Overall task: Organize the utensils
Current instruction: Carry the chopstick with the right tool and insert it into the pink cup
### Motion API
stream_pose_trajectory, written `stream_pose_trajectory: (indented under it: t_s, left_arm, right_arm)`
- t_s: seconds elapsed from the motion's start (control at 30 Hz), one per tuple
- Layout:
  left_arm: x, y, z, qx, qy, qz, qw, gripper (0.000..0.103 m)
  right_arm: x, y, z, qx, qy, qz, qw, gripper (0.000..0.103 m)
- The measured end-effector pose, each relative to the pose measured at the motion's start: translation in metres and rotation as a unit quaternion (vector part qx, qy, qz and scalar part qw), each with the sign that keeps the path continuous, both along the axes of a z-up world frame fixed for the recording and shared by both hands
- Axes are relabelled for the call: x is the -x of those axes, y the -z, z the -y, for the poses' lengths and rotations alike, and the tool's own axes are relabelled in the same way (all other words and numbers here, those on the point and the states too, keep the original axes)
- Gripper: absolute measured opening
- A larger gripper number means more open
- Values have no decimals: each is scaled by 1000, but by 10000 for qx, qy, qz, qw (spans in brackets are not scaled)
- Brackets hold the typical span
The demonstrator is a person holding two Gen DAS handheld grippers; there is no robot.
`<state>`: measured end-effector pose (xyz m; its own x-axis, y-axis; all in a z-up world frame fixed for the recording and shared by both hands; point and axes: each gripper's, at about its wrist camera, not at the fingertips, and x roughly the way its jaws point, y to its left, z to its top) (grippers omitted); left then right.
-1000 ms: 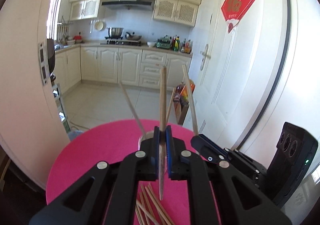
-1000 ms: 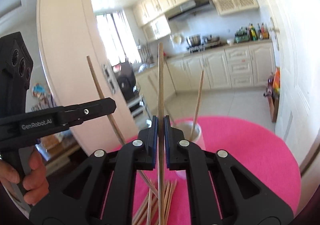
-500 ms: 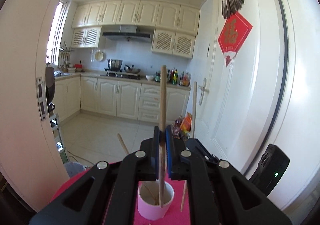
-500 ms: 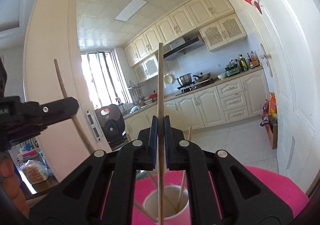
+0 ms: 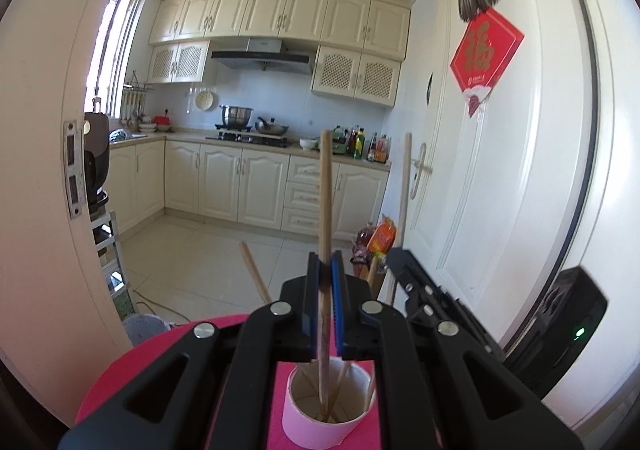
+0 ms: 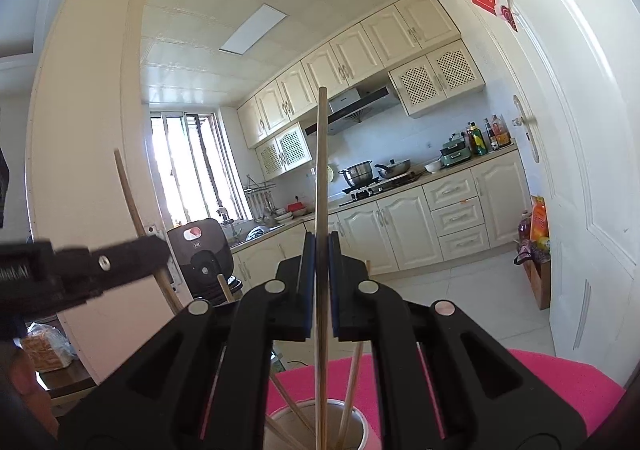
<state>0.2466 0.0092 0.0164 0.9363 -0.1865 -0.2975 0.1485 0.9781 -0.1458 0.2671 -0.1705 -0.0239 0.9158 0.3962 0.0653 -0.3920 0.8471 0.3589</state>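
Left wrist | both fingers (image 5: 325, 302) clamp upright chopsticks (image 5: 325, 210) | tips in cup (image 5: 328, 424)

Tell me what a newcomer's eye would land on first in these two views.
First, the left gripper shut on an upright chopstick whose tip dips into the white cup on the pink table. Beside it the right gripper clamps a second chopstick over the same cup. A red paper ornament hangs on the white door at right.
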Motion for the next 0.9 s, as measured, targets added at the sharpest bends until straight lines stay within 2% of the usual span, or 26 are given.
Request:
stream_pose_trajectory:
  t_s: [0.33, 0.37, 0.4, 0.47, 0.57, 0.9]
  left_arm:
    - [-10, 27, -5, -146, -178, -269, 9994, 7]
    - [-11, 27, -5, -154, -170, -295, 9993, 9]
    - [-12, 28, -5, -162, -166, -331, 9992, 17]
    - [-12, 28, -5, -174, -220, -330, 9991, 24]
    - [-12, 30, -7, -176, -224, -345, 9990, 24]
    - [-9, 32, -6, -255, -312, -332, 9986, 36]
  right_arm:
    - [4, 5, -3, 198, 59, 3, 9998, 7]
    - [5, 5, -3, 229, 57, 1, 9997, 7]
    - [6, 7, -4, 256, 47, -2, 9997, 7]
    - [9, 9, -3, 311, 48, -27, 9995, 7]
    - [15, 14, -3, 388, 46, -87, 9992, 7]
    - [30, 23, -3, 560, 34, -229, 9982, 7]
